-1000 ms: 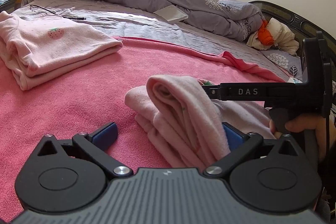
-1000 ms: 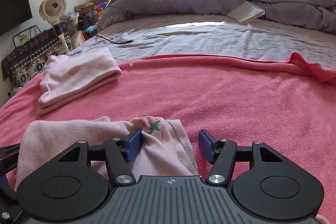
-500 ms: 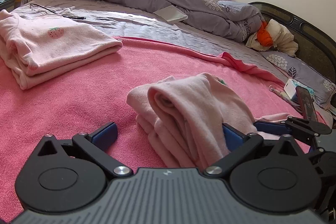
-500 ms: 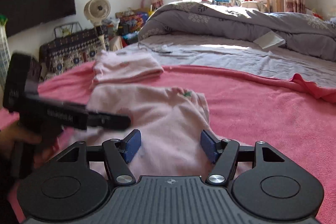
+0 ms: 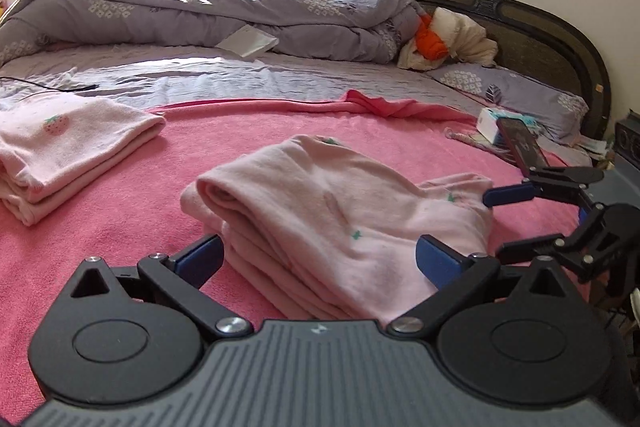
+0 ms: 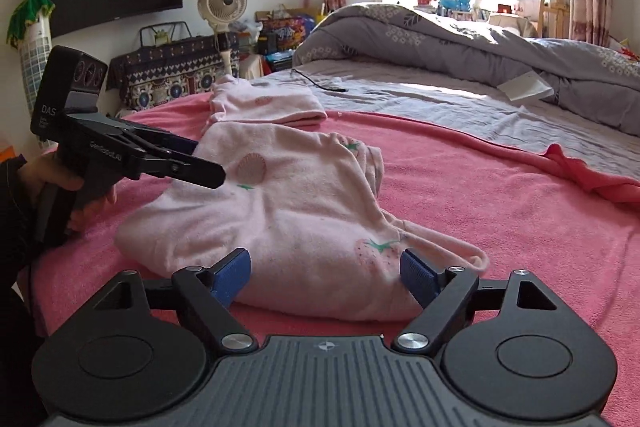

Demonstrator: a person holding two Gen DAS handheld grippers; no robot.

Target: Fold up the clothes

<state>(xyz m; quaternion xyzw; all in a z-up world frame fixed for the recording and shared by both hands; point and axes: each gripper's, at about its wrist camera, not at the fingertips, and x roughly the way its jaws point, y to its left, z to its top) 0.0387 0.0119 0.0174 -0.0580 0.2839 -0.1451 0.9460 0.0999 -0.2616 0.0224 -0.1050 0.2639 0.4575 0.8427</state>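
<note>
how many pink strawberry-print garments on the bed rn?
2. One folded garment lies on the pink blanket, ahead of both grippers. One folded stack sits further back, near the blanket's edge. Others may be out of frame.

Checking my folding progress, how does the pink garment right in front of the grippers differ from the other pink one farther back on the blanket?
The near garment is a loose, lumpy fold with a trailing edge; the far garment is a flat, tidy stack. The near one lies on the pink blanket middle, the far one at its edge. Both are pale pink with strawberry prints.
</note>
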